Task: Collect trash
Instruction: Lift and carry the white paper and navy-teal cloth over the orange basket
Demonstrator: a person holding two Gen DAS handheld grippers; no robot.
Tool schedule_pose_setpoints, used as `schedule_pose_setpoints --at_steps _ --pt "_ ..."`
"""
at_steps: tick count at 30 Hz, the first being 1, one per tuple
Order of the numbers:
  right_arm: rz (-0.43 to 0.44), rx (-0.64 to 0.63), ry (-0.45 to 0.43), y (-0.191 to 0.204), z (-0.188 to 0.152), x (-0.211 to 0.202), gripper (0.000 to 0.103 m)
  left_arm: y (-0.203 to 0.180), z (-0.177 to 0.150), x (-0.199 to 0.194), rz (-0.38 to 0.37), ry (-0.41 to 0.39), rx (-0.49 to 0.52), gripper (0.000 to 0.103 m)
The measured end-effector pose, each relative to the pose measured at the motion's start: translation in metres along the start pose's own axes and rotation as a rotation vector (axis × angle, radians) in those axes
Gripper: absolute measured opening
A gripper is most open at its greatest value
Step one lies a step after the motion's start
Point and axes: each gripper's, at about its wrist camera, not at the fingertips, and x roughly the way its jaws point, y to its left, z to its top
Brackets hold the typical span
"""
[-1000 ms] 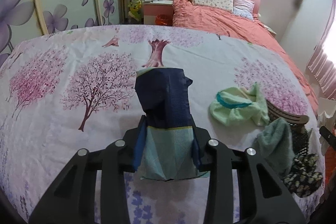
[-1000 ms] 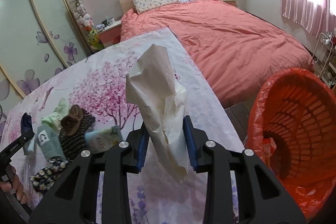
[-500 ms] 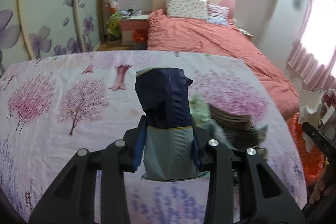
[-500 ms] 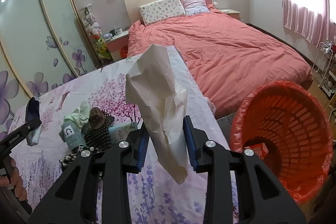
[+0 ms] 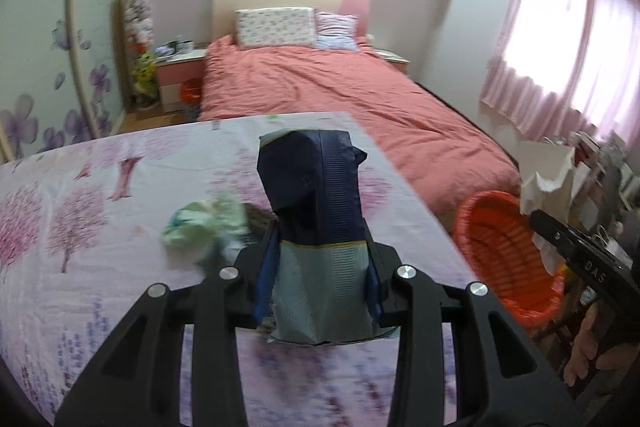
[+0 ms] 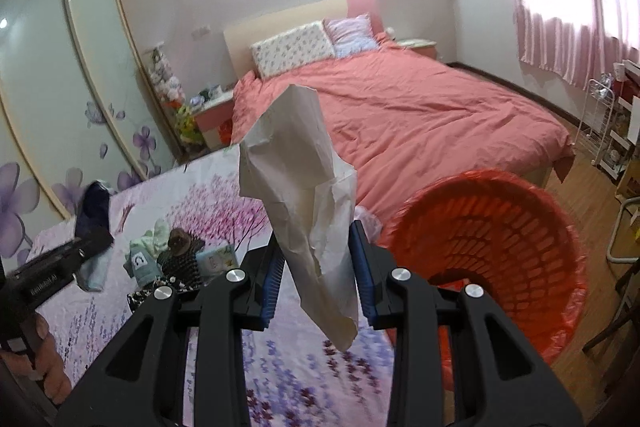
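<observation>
Left gripper [image 5: 318,283]: fingers clamp navy-and-teal snack wrapper [image 5: 316,223] mid-body, above tabletop [image 5: 80,211]. Right gripper [image 6: 318,287]: fingers pinch crumpled white paper [image 6: 304,195] beside red basket bin [image 6: 500,247]. Both likely light, limp, crushable; mid-body pinch suffices.

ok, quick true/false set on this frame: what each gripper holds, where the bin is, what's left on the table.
1. The left gripper is shut on a dark blue and pale green packet. True.
2. The right gripper is open, holding nothing. False: it is shut on a crumpled white paper.
3. The orange basket with its red liner stands on the floor, off the table's edge. True.
4. The white paper already lies inside the basket. False: it is clamped in the right gripper, beside the basket.
5. Small items lie on the floral tablecloth. True.
</observation>
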Motion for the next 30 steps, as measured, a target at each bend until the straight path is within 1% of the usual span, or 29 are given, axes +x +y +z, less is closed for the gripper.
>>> schedule_pose_setpoints --at_steps 5,9,10,15,21,24,30 --pt "-0.031 0.02 -0.054 -0.023 0.003 -0.022 0.033 -0.048 -0.001 0.0 -0.079 -0.001 0.048 0.037" --pt "-0.06 0.044 -0.063 -0.043 0.002 -0.026 0.033 -0.085 -0.004 0.008 -0.148 0.012 0.083 0.037" --pt "-0.071 0.054 -0.063 -0.051 0.002 -0.026 0.033 -0.099 -0.005 0.012 -0.17 0.018 0.098 0.037" --pt "-0.108 0.098 -0.063 -0.081 0.002 -0.024 0.033 -0.149 -0.01 0.032 -0.24 0.045 0.156 0.037" --pt "-0.134 0.163 -0.063 -0.116 0.001 -0.021 0.033 -0.2 -0.015 0.061 -0.294 0.083 0.204 0.037" --pt "-0.135 0.202 -0.059 -0.135 0.001 -0.017 0.033 -0.215 -0.016 0.073 -0.31 0.097 0.223 0.037" --pt "-0.144 0.219 -0.052 -0.147 -0.002 -0.008 0.033 -0.244 -0.025 0.104 -0.325 0.135 0.258 0.038"
